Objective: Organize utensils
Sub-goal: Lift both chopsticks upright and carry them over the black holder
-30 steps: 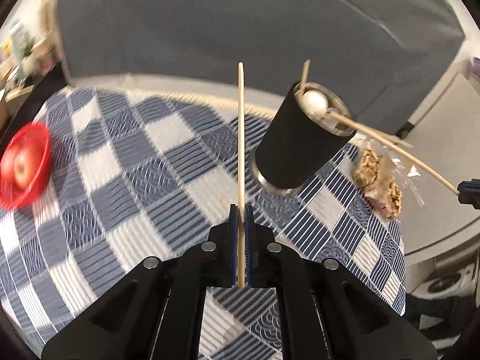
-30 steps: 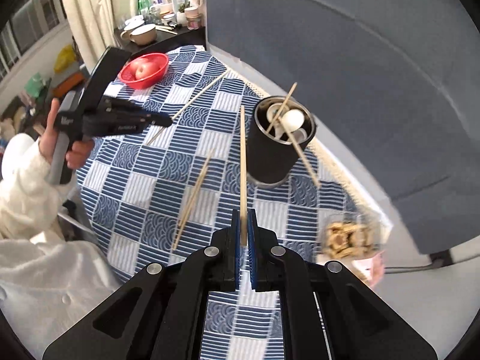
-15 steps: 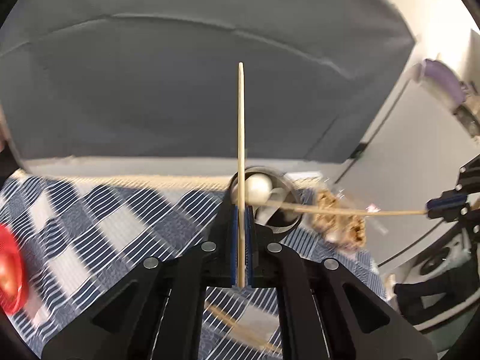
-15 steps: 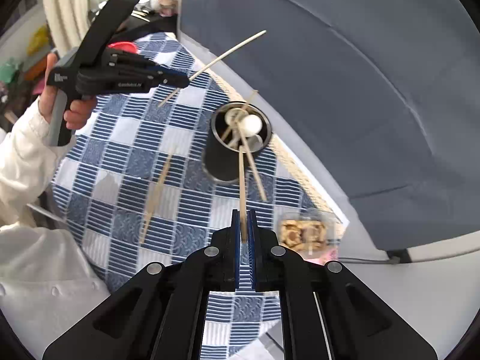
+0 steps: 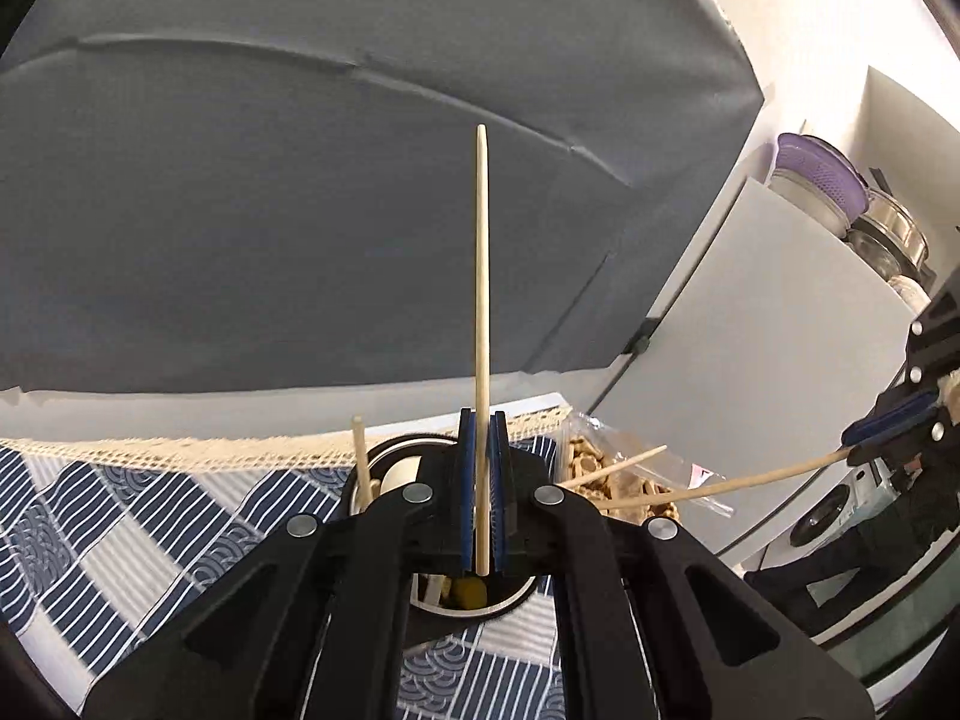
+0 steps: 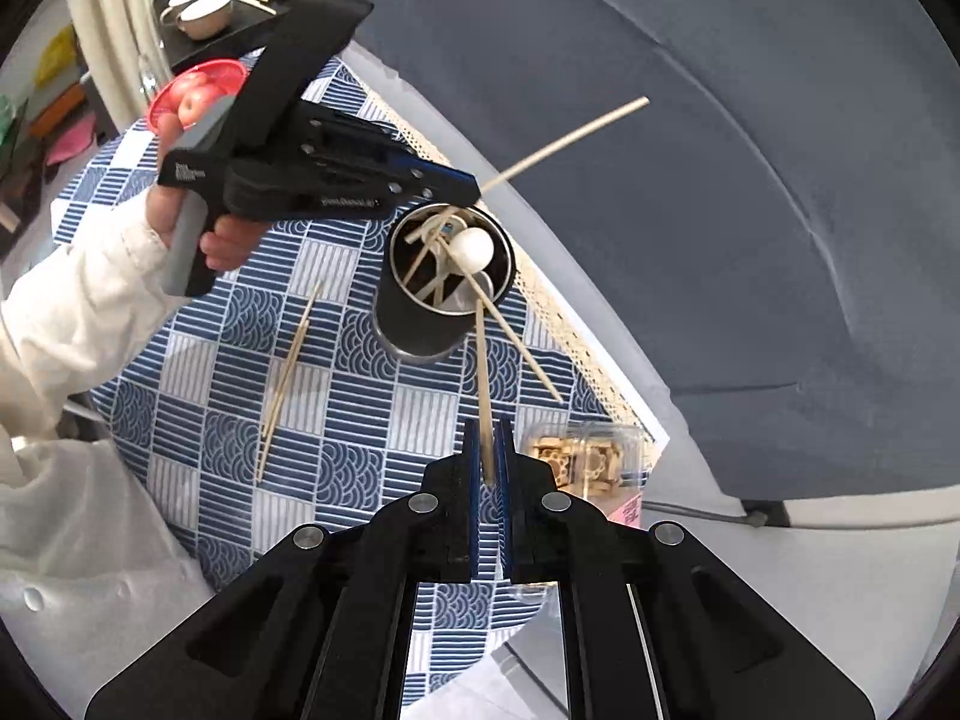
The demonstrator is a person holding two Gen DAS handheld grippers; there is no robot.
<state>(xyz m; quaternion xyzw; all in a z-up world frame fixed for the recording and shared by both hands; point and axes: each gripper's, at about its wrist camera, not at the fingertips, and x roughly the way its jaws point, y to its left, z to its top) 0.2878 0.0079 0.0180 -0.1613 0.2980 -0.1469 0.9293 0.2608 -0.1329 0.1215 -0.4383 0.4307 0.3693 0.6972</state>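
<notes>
With each gripper's fingers clamped on a chopstick, we tip the left chopstick (image 6: 564,141) down into the black cup (image 6: 420,312), keeping it clear of the right chopstick (image 6: 482,372).

Two tongs: left tongs (image 6: 474,192) and right tongs (image 6: 487,450), each clamped on one chopstick (image 6: 567,141) (image 6: 482,372). Two loose chopsticks (image 6: 285,372) lying side by side on the tabletop (image 6: 360,468). One black holder cup (image 6: 444,276), with one white spoon (image 6: 474,247) and several sticks inside, exact number unclear. One red bowl (image 6: 180,97) with at least two apples. One clear snack pack (image 6: 585,459). Two pale cups (image 6: 198,9) on the far counter.
</notes>
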